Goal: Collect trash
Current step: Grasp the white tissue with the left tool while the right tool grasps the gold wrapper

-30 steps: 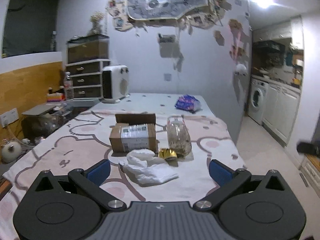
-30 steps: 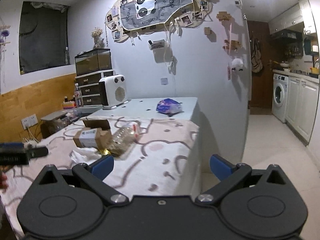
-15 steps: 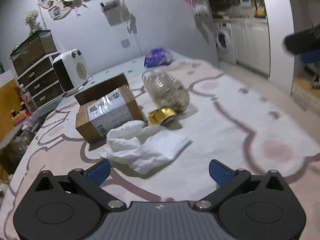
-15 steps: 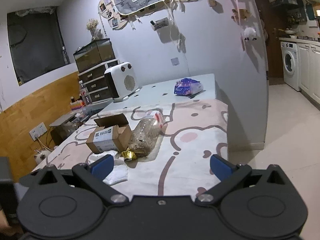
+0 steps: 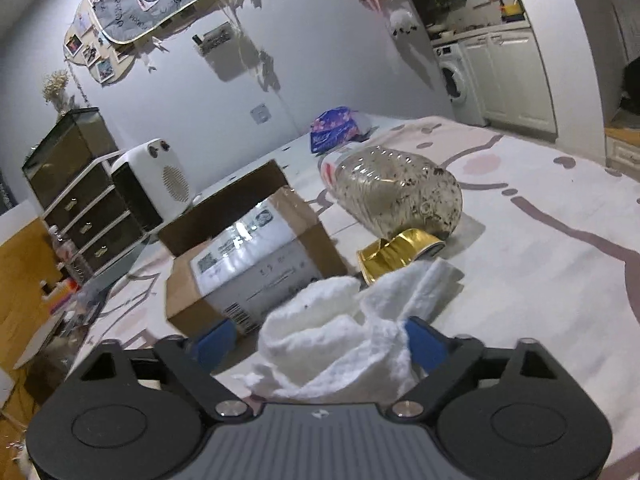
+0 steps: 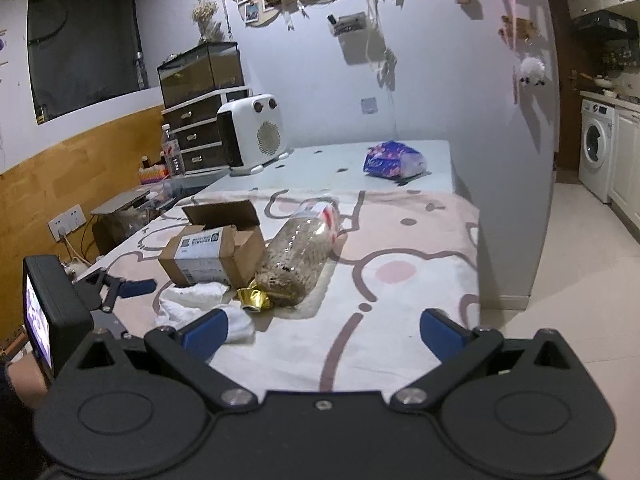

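Left fingers (image 5: 224, 340) apart around crumpled white tissue (image 5: 340, 340); right fingers (image 6: 204, 330) apart, idle.

The white tissue (image 5: 344, 340) is flanked by the spread left tongs (image 5: 320, 342), their blue fingertips (image 5: 212, 338) set to either side of it. Passage to the left is blocked by the cardboard box (image 5: 248, 260), just beside the tissue. Directly behind, the way is barred by the crushed gold can (image 5: 396, 254) and the lying plastic bottle (image 5: 396, 196), which touch. To the right, open patterned bedspread (image 5: 552, 264) is left free. The right tongs (image 6: 320, 330) hang spread above bare cloth near the bed's edge.
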